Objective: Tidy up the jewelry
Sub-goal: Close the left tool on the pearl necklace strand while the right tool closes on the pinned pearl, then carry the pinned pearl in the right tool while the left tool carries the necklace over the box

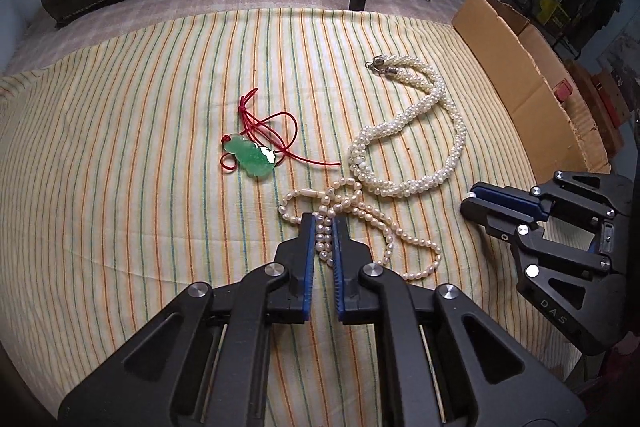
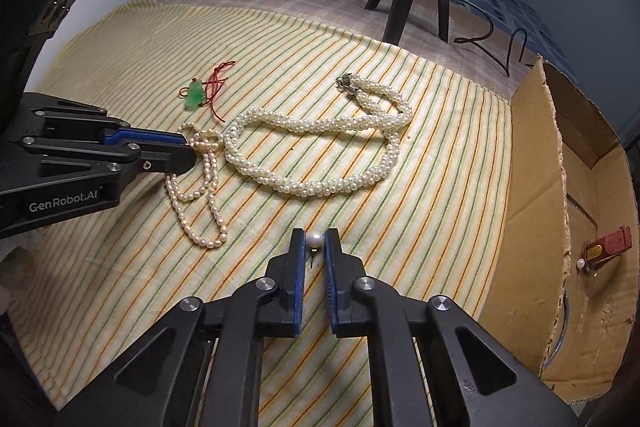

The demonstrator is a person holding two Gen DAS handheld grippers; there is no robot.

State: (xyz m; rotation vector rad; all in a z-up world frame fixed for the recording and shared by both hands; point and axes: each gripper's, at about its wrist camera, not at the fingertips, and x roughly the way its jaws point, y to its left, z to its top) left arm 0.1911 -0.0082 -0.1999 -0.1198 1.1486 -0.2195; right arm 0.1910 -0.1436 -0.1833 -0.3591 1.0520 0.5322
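While the left gripper (image 1: pixel 324 223) has its blue pads pinched on a bunched section of the thin single-strand pearl necklace (image 1: pixel 384 227), the right gripper (image 2: pixel 315 239) is clamped on one loose white pearl earring (image 2: pixel 315 240) right at its fingertips, with what looks like a tiny post hanging below it. Both are over the striped yellow cloth (image 1: pixel 120 147), which seems to cover a bed rather than a desk.

Everything else is lying loose on the cloth: the thick twisted multi-strand pearl necklace (image 2: pixel 320 151) sits just beside the thin one, and in the left wrist view they look like they touch or overlap where the loops meet. The green jade pendant on a red cord (image 1: pixel 251 157) is a bit farther off. The open brown cardboard box (image 2: pixel 592 211) is at the right, with a small red item and another pearl piece inside, so I'd guess that's where stuff goes.

What worries me:
- lifting the thin strand could drag the thick necklace along if they're snagged at that overlap
- only part of the strand is held, so the dangling loops could swing and catch on the box edge
- that earring is held only at the fingertips, and since it's round it could pop out and roll off
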